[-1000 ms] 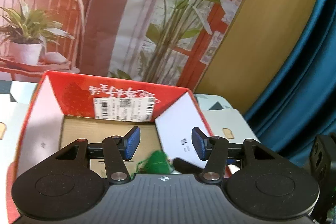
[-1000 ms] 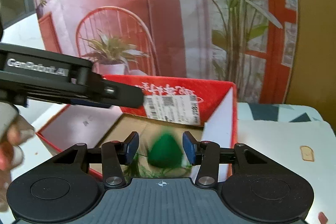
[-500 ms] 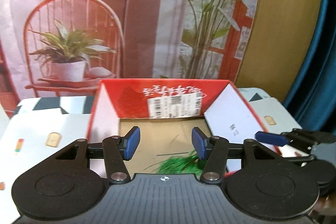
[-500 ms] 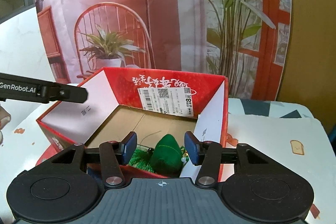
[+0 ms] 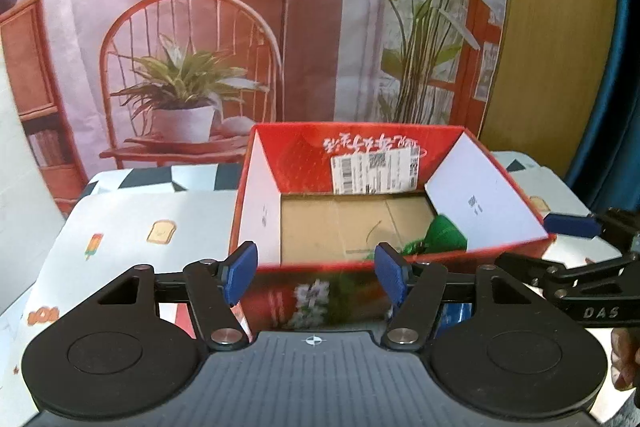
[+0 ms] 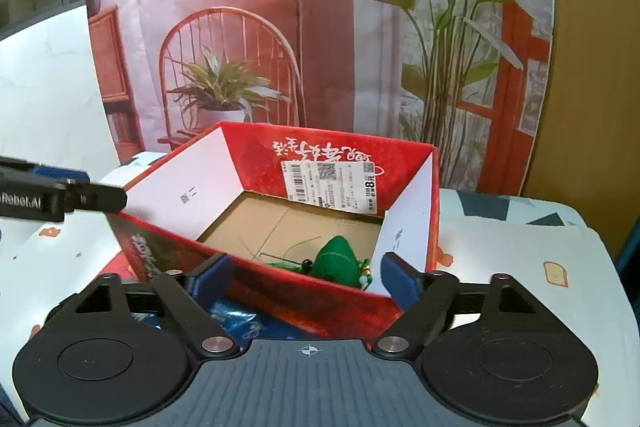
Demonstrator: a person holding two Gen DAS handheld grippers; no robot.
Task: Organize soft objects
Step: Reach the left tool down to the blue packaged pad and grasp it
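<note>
Both grippers are angled downward at the open red cardboard box (image 6: 280,291). The left gripper (image 5: 316,273) and right gripper (image 6: 306,281) are opening, nothing between the fingers. Beyond the right fingertips, the green tasselled fabric pouch (image 6: 340,261) lies inside the box.

Black left tool (image 5: 316,277) and right tool (image 6: 306,283): blue pads, silver screws, ribbed housing

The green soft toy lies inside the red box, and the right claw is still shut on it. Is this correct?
Not fully. The green toy does lie inside the red box, but the right claw is not shut on it: its jaws are opening, outside the box, with no pad on the toy. The right wrist view shows this.
</note>
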